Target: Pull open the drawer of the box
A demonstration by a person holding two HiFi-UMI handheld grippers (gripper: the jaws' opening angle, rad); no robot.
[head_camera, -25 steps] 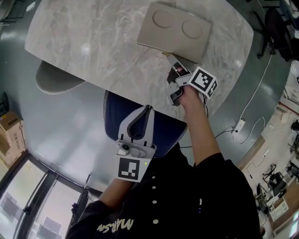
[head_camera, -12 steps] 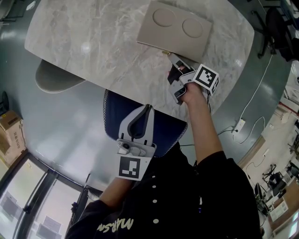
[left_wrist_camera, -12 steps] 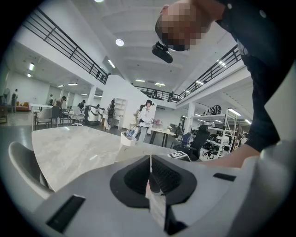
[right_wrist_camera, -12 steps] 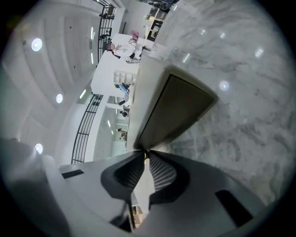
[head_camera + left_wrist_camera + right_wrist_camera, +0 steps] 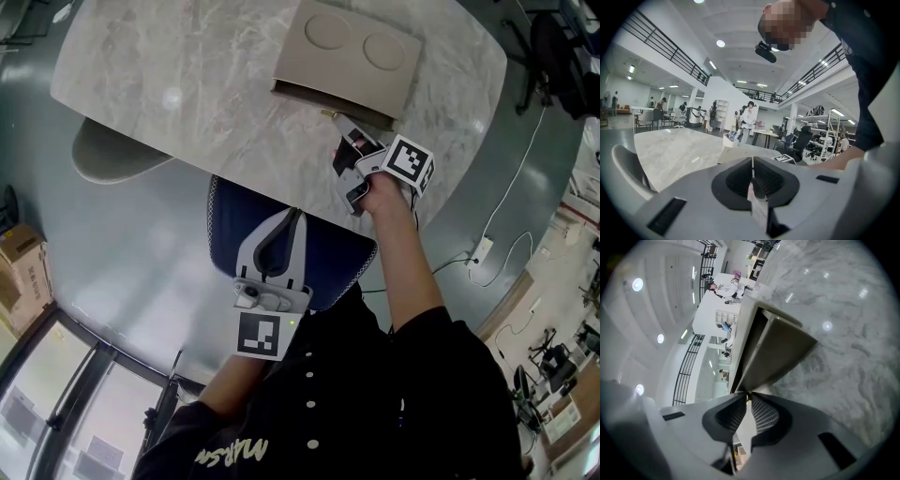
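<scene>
A flat beige box (image 5: 347, 52) with two round dents in its lid lies on the marble table (image 5: 187, 94). Its drawer (image 5: 323, 97) stands out a little from the near side and shows a dark gap. My right gripper (image 5: 334, 116) is shut on a small pull tab at the drawer's front. In the right gripper view the drawer (image 5: 780, 350) juts from the box (image 5: 746, 319), and the right gripper (image 5: 748, 397) pinches its near edge. My left gripper (image 5: 296, 217) hangs shut and empty above the chair, away from the box. Its closed jaws fill the left gripper view (image 5: 752, 161).
A blue chair (image 5: 230, 230) stands at the table's near edge under my left gripper. A grey chair (image 5: 103, 159) is tucked under the table at the left. Cardboard boxes (image 5: 19, 272) sit on the floor at far left, and a cable (image 5: 497, 216) runs across the floor at right.
The drawer has slid a short way out of the box, opening a dark gap. My right gripper has drawn back slightly with it. The left gripper has not moved.
</scene>
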